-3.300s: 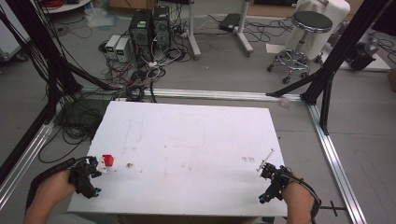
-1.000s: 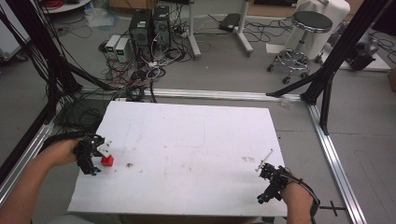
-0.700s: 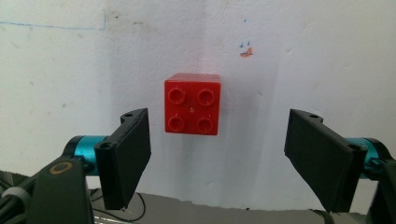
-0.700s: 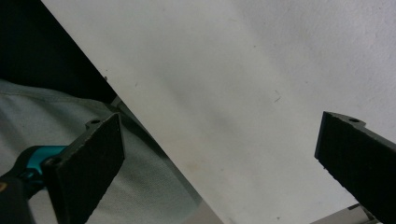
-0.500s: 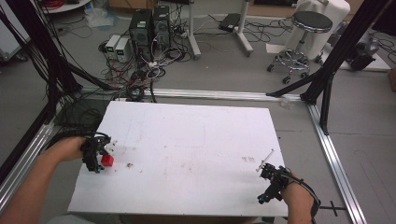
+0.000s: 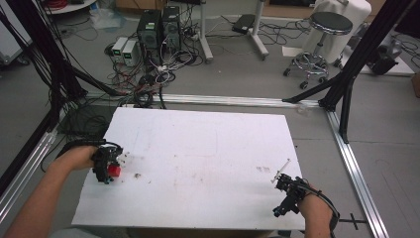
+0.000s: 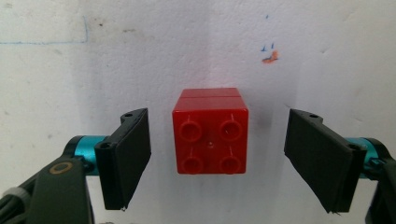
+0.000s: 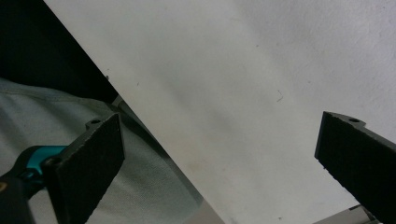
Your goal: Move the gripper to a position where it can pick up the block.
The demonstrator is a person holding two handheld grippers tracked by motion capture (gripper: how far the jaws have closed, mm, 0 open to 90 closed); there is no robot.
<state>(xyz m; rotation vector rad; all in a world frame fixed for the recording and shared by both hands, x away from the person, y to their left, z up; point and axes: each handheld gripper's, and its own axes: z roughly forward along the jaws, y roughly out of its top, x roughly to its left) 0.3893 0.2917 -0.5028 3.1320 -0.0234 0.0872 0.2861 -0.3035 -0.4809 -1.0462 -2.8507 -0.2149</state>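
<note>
Four-studded glossy red plastic brick (image 7: 210, 131), matte table (image 7: 187, 42)

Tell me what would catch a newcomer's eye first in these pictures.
The small red plastic studded brick stands out on the white table, near its left edge. The left gripper straddles it with jaws open, gaps on both sides. The right gripper rests open near the table's front right corner.

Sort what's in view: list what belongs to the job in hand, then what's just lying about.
In play:
red brick
left gripper, open around the brick
white table

Lying about:
right gripper, open over the table edge
stool
computers
floor cables
</note>
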